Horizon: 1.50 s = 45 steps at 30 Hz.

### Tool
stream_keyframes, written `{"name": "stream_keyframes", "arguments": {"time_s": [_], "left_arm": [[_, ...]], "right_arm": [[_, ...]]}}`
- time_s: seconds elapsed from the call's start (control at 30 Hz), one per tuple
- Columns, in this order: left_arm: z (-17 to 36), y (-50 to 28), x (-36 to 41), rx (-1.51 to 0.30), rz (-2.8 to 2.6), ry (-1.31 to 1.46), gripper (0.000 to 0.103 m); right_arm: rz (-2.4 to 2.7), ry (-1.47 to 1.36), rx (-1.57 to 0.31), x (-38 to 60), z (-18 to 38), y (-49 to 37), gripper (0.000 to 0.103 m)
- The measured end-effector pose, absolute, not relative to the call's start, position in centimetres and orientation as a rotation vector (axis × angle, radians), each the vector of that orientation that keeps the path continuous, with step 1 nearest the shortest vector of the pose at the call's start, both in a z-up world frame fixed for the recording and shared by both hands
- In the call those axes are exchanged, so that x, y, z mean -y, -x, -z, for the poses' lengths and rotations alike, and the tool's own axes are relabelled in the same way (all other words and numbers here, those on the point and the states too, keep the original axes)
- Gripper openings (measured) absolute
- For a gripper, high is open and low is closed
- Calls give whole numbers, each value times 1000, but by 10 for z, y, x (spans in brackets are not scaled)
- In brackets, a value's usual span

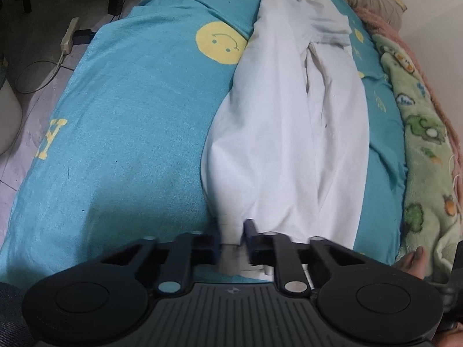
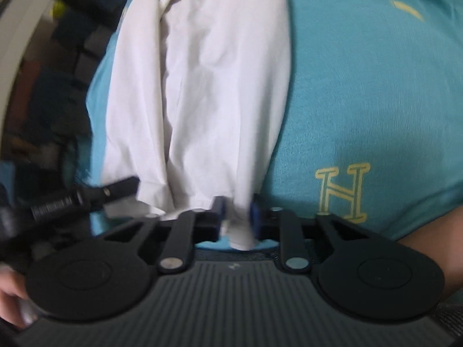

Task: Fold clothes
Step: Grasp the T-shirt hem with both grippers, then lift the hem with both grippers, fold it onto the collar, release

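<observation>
Grippers left (image 1: 233, 238) and right (image 2: 237, 217) pinching white garment (image 1: 289, 144), blanket (image 2: 361, 86) lettered "H" (image 2: 343, 192)

The white garment (image 1: 289, 144) lies stretched lengthwise along the bed as a long, narrow band, its sides folded in over the middle so soft creases run down its length. At the far end a short sleeve (image 1: 327, 26) spills out to one side in a loose bunch. The near hem (image 2: 237, 219) is gathered and slightly lifted.
</observation>
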<state>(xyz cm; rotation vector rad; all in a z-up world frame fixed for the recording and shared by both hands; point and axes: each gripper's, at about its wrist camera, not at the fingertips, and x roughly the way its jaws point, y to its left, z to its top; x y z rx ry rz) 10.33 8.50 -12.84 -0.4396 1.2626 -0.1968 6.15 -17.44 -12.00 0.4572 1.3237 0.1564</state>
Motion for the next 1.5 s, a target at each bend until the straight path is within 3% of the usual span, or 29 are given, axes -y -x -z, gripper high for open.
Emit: {"name": "stream_keyframes", "arguments": {"time_s": [0.33,0.7,1.2,1.5], "left_arm": [[72,-86,-125,-1049,241,818,6],[-14,-39,-117,-902,333,813,5],[3,54,-131,-972,384,810,5],[-19,-34,-100,-949,364,705,5]], "right_arm": [[-99,-604,-1124,209,42,-49,8],[-130,-682,-877,230,-43,-5,8],[-194,-726,-821,237,-14,95,8],[-147,-763,-774,248,-10,20,8]]}}
